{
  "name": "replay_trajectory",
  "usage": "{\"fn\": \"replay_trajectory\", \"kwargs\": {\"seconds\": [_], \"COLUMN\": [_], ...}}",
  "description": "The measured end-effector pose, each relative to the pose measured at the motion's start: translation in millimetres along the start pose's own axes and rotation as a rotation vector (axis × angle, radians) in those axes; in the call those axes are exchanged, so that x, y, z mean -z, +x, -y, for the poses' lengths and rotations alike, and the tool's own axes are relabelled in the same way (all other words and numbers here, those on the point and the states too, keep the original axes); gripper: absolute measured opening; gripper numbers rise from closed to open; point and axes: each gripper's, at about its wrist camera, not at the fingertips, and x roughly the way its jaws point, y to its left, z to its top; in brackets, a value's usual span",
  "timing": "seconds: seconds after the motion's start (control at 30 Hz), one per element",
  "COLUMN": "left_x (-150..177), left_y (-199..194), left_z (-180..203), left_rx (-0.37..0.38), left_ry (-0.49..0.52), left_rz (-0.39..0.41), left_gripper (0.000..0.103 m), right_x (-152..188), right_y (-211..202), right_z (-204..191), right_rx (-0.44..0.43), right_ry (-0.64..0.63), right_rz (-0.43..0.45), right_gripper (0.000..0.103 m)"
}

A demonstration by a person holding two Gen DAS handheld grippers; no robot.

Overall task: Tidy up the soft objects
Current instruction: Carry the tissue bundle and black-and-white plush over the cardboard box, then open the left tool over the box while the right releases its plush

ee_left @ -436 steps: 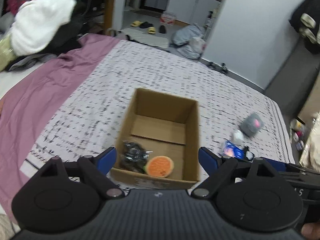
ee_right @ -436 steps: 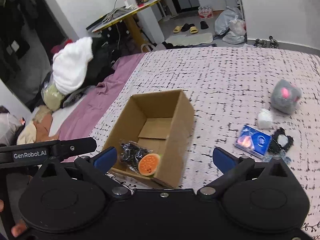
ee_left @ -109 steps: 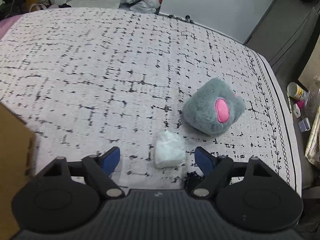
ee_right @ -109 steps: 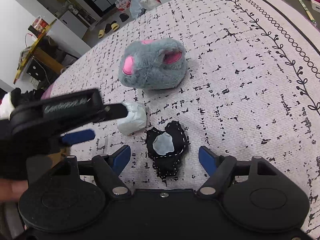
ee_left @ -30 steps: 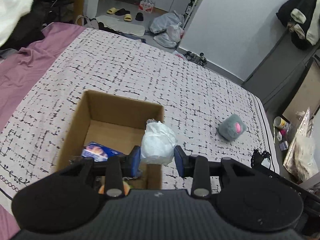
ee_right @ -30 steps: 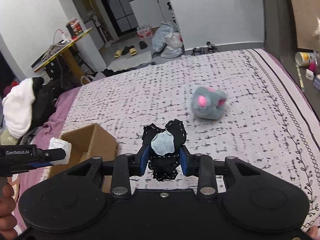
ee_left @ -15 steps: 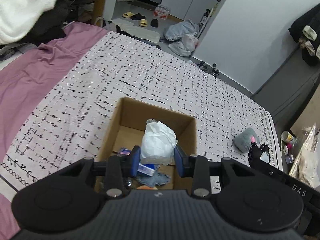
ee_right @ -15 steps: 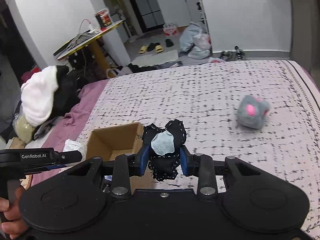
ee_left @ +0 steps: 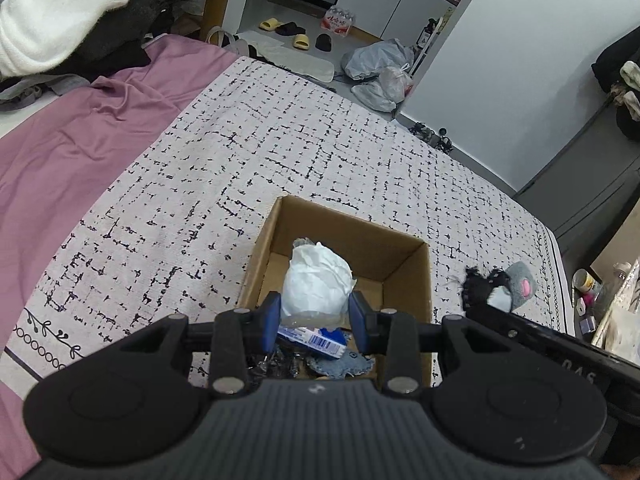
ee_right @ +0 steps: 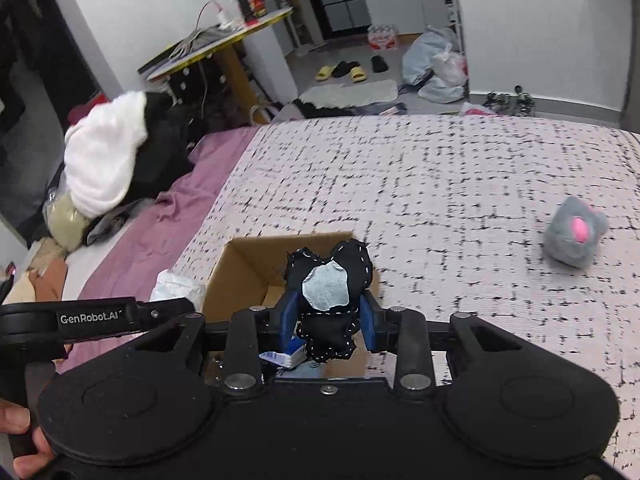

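My left gripper (ee_left: 315, 317) is shut on a white crumpled soft bundle (ee_left: 316, 285) and holds it above the open cardboard box (ee_left: 360, 236). The box holds a blue packet (ee_left: 316, 338), a denim piece (ee_left: 340, 364) and dark items. My right gripper (ee_right: 327, 320) is shut on a black heart-shaped plush (ee_right: 329, 288) with a grey patch, over the box's (ee_right: 248, 264) right side. A grey plush with a pink spot (ee_right: 574, 232) lies on the bedspread at the right; it also shows in the left wrist view (ee_left: 520, 282).
The box sits on a white bedspread with black marks (ee_left: 280, 152). A purple sheet (ee_left: 80, 140) lies to the left, with a pile of white and dark clothes (ee_right: 104, 164) beyond. The bed's right edge (ee_left: 556, 240) drops to a floor with small items.
Both grippers have moved closer to the box with their loads still held. The left one now hangs over the box's inside; the right one has come over its right wall.
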Motion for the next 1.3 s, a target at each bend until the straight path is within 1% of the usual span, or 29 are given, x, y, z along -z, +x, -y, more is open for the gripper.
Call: {"fn": "replay_trajectory", "kwargs": {"seconds": [0.27, 0.43, 0.53, 0.57, 0.63, 0.77, 0.83, 0.87, 0.9, 1.03, 1.07, 1.2, 1.3], "left_x": [-4, -7, -8, -9, -10, -12, -12, -13, -13, -15, -16, -15, -14], "left_y": [12, 18, 21, 22, 24, 29, 32, 33, 34, 37, 38, 43, 46], "left_z": [-13, -19, -21, -21, -21, -17, -16, -15, -14, -10, -10, -4, 1], "left_rx": [-0.011, -0.015, -0.006, -0.007, -0.008, -0.006, -0.003, -0.001, 0.0, -0.002, -0.002, -0.007, -0.005], "left_ry": [-0.027, -0.041, -0.045, -0.043, -0.041, -0.031, -0.029, -0.03, -0.032, -0.029, -0.028, -0.023, -0.015], "left_rz": [-0.017, -0.026, -0.029, -0.029, -0.031, -0.035, -0.036, -0.037, -0.039, -0.041, -0.041, -0.05, -0.057], "left_gripper": [0.035, 0.035, 0.035, 0.035, 0.035, 0.035, 0.035, 0.035, 0.035, 0.036, 0.036, 0.035, 0.035], "right_x": [-7, -7, -4, -3, -1, -2, -4, -5, -6, -8, -9, -7, -6], "right_y": [29, 49, 60, 64, 69, 65, 60, 56, 54, 42, 39, 28, 21], "right_z": [-23, -35, -40, -41, -40, -39, -38, -37, -37, -39, -37, -28, -21], "right_rx": [-0.015, 0.006, 0.022, 0.025, 0.034, 0.016, 0.0, -0.016, -0.023, 0.001, -0.003, 0.004, 0.008], "right_ry": [-0.077, -0.146, -0.17, -0.175, -0.185, -0.185, -0.167, -0.152, -0.147, -0.172, -0.165, -0.129, -0.108], "right_rz": [-0.085, -0.151, -0.19, -0.202, -0.219, -0.223, -0.22, -0.218, -0.215, -0.185, -0.181, -0.161, -0.153], "right_gripper": [0.033, 0.033, 0.035, 0.039, 0.04, 0.044, 0.05, 0.057, 0.062, 0.063, 0.064, 0.072, 0.073]}}
